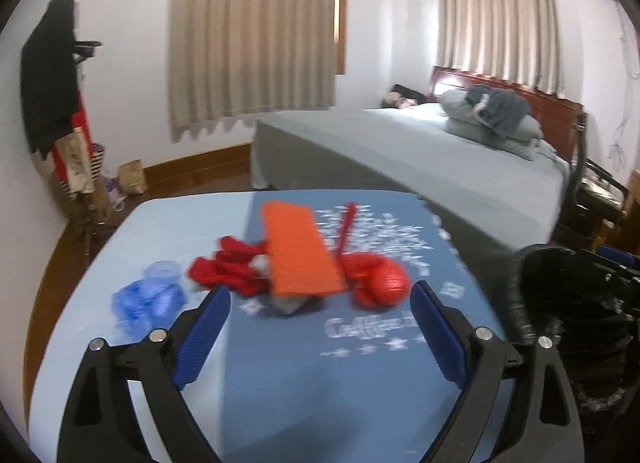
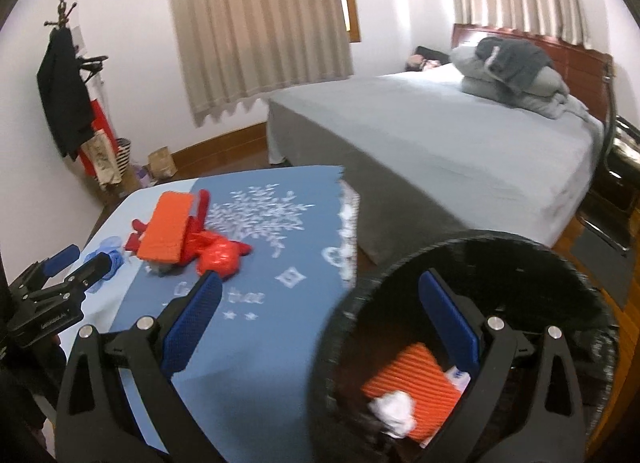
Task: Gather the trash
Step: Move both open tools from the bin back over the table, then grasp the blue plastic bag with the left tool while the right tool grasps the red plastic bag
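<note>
My left jaws (image 1: pixel 320 337) stand wide apart and empty, low over the counter (image 1: pixel 280 383), aimed at the heap of trash. My right jaws (image 2: pixel 320 333) are also apart and empty, straddling the near rim of the black bin (image 2: pixel 592 327), which sits just off the counter's right edge. Inside the bin lie a ribbed orange sheet (image 2: pixel 412 391) and a crumpled white wad (image 2: pixel 390 409).

The rest of the trash is ahead of my left jaws on the blue cloth (image 1: pixel 360 375): a flat, ribbed orange card (image 1: pixel 300 251) rests tilted on top of crinkly red plastic (image 1: pixel 376 283), with a grey scrap (image 1: pixel 286 305) under its near edge. To the left, apart from the heap, sits a crushed blue wrapper (image 1: pixel 148 299).

I judge the card the awkward one: it is stiff, wide and perched loosely, so closing on its edge could flip it off the counter or drag the slippery red film along. The cloth could also bunch if I dip too low.

Beyond the counter stands a grey bed (image 1: pixel 420 159) with folded bedding, then pleated beige curtains (image 1: pixel 252 31).
</note>
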The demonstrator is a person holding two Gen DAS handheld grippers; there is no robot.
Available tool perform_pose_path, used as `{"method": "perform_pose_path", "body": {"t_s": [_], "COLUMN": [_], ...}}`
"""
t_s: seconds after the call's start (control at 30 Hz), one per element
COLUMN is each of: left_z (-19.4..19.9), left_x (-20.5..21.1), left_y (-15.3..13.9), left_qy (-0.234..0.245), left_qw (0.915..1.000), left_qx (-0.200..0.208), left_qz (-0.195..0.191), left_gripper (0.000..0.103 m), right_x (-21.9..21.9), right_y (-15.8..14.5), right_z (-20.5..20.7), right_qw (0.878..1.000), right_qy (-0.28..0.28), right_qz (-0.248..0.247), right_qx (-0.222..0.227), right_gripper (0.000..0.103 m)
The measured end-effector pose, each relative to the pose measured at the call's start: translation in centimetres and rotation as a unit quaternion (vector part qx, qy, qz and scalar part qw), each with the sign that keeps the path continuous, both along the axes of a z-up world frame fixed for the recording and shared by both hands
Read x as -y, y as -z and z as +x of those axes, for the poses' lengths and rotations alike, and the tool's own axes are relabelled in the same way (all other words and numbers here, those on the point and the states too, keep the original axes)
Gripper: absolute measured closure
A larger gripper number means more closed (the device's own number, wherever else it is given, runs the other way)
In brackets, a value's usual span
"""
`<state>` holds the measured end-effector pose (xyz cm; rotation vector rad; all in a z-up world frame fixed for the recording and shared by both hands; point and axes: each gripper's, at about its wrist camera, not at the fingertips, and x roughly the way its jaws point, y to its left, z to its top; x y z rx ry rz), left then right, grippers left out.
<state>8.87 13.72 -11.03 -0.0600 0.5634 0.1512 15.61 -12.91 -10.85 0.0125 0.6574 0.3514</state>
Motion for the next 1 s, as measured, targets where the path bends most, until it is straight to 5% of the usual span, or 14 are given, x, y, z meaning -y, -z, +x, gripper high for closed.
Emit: {"method": "perform_pose_path", "body": {"t_s": [0.6, 1.0], "left_z": [1.9, 5.2], "left_x": [-12.2, -16.4], "left_y": [4.5, 7.2], "left_qy": [-0.112, -0.121], "left_qw": [0.9927, 0.9877], "left_qx": [-0.044, -0.092], "left_qz": [0.006, -0.037], "left_gripper": [0.013, 0.013], "right_x": [-10.6, -12.6], "right_y": [5.1, 7.0], "right_z": [5.5, 7.1], "right_qw": [0.998, 0.996], "right_qy": [-0.043, -0.044], "right_qz": [-0.028, -0.051], "right_qx": [-0.04, -0.055], "right_gripper": [0.007, 0.007]}}
